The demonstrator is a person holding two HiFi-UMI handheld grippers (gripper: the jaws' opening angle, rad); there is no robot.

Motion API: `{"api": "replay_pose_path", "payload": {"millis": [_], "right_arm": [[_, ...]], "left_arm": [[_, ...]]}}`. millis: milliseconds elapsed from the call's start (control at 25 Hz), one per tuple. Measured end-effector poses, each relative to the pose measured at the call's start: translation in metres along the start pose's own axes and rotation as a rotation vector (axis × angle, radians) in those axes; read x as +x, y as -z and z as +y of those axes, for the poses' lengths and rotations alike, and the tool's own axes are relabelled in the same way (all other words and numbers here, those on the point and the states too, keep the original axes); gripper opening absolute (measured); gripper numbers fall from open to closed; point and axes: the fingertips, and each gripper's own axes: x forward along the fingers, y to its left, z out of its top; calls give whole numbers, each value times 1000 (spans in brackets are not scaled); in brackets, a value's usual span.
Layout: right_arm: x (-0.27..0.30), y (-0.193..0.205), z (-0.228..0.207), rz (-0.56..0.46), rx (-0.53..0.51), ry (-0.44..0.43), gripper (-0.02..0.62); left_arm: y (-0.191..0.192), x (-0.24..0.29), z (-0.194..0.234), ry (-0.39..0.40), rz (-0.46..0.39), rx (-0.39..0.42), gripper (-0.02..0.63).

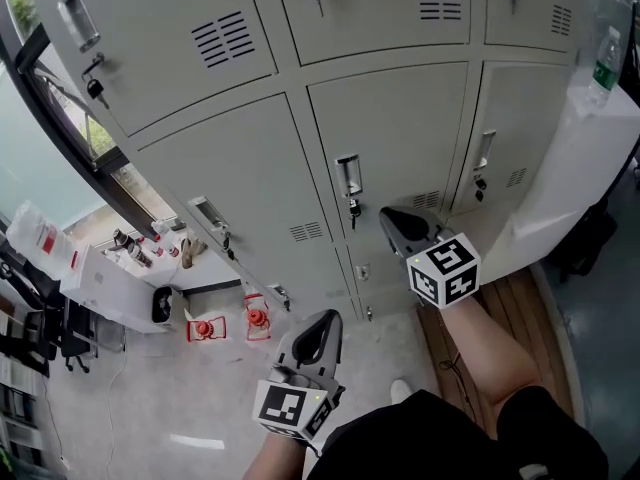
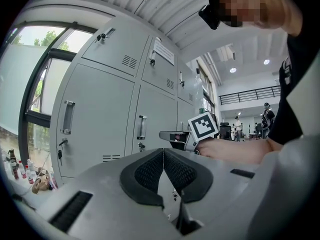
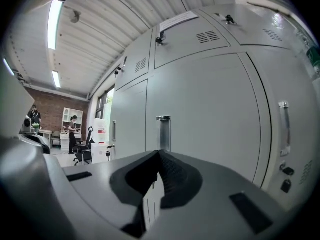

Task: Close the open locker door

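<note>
The bank of grey lockers (image 1: 300,118) fills the head view, and every door I see lies flush with the frame. My right gripper (image 1: 397,220) is shut with nothing between its pads. Its tip hangs just in front of the middle lower door (image 1: 400,128), below that door's recessed handle (image 1: 348,176). In the right gripper view the shut jaws (image 3: 159,153) point at that handle (image 3: 163,131) from close up. My left gripper (image 1: 318,330) is lower and farther back from the lockers, also shut and empty (image 2: 163,151). The right gripper's marker cube (image 2: 204,126) shows in the left gripper view.
A white cabinet (image 1: 560,188) with a bottle (image 1: 605,63) on top stands right of the lockers, with a wooden platform (image 1: 510,308) at its foot. At the left are a window (image 1: 70,118), a white table (image 1: 105,278) with small bottles and red items (image 1: 205,328) on the floor.
</note>
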Motion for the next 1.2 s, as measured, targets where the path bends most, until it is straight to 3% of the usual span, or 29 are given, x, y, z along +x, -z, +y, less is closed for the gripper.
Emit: {"api": "replay_pose_path", "payload": {"millis": [160, 560, 720, 920, 1200], "right_arm": [[-25, -2, 26, 2, -14, -2, 54], [-89, 0, 99, -1, -10, 2, 54], [-114, 8, 123, 12, -26, 19, 54], [-147, 26, 147, 24, -2, 36, 54], [-186, 44, 184, 32, 16, 42, 54]], "left_arm": [[1, -21, -12, 36, -7, 16, 17], [13, -79, -29, 75, 73, 17, 18], [19, -97, -35, 101, 45, 5, 17], [33, -119, -49, 125, 116, 12, 17], [45, -139, -67, 194, 52, 22, 17]]}}
